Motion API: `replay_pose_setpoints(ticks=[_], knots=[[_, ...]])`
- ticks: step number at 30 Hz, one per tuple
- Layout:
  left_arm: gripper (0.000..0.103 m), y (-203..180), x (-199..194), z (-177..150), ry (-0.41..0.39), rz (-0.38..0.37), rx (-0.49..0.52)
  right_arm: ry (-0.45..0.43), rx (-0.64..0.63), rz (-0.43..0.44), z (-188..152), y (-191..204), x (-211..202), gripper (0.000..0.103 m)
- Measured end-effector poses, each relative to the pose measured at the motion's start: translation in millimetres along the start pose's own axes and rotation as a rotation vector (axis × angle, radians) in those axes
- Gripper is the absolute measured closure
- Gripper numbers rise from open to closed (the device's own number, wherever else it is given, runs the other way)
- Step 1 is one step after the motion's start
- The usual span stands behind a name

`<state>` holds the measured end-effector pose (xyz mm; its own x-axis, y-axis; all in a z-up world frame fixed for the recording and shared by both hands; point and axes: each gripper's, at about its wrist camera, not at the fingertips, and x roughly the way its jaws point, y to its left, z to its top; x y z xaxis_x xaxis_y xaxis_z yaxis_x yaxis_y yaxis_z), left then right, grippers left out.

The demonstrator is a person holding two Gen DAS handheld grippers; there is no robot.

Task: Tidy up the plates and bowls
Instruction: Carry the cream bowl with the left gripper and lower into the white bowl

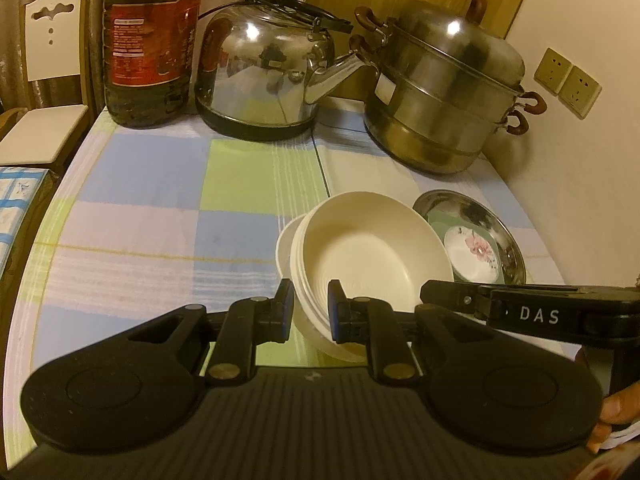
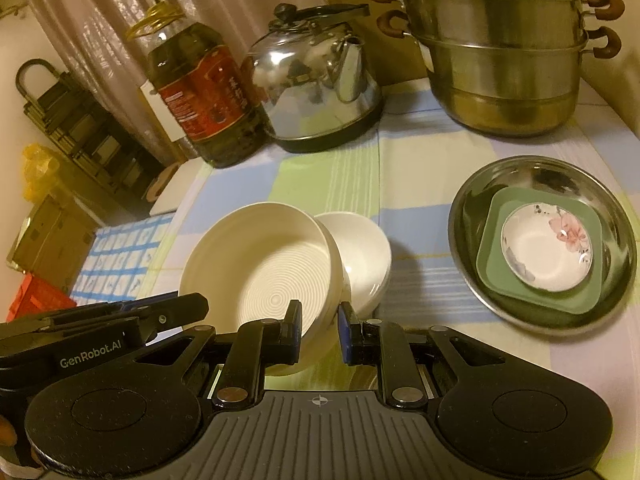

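While the left hand-held gripper (image 1: 311,312) and right hand-held gripper (image 2: 319,330) each clamp the tilted ribbed cream bowl's (image 2: 260,268) rim, a white bowl (image 2: 362,252) rests beside it on the tabletop (image 1: 140,200).

Between my right tool (image 2: 319,334) fingers sits a tilted bowl (image 2: 260,264), leaning on a second bowl (image 2: 360,252) just right. Further right, a basin (image 2: 472,208) holds a square plate (image 2: 496,276) with a small dish (image 2: 546,254) inside. Kettle (image 2: 316,92) and steamer (image 2: 504,64) stand behind.

Glossy steel kettle (image 1: 260,68) and steamer (image 1: 444,88); matt cream bowl (image 2: 260,268); woven checked cloth (image 1: 152,208).
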<state>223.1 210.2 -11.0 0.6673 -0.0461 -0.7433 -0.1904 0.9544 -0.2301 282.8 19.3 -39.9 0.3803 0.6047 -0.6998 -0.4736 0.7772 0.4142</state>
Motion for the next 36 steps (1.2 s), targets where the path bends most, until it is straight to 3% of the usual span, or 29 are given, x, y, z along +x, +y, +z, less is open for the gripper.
replay_pose_setpoints(ticks=[12,36], knots=[[0.088,2.3,38.6,28.1,0.024,-0.004,0.007,0.027,0.047,-0.017,32.0,-18.5,28.8,0.084],[0.088,8.1,73.2,28.1,0.094,-0.002,-0.007,0.098,0.099,-0.044,35.4,-33.6,60.4,0.084]])
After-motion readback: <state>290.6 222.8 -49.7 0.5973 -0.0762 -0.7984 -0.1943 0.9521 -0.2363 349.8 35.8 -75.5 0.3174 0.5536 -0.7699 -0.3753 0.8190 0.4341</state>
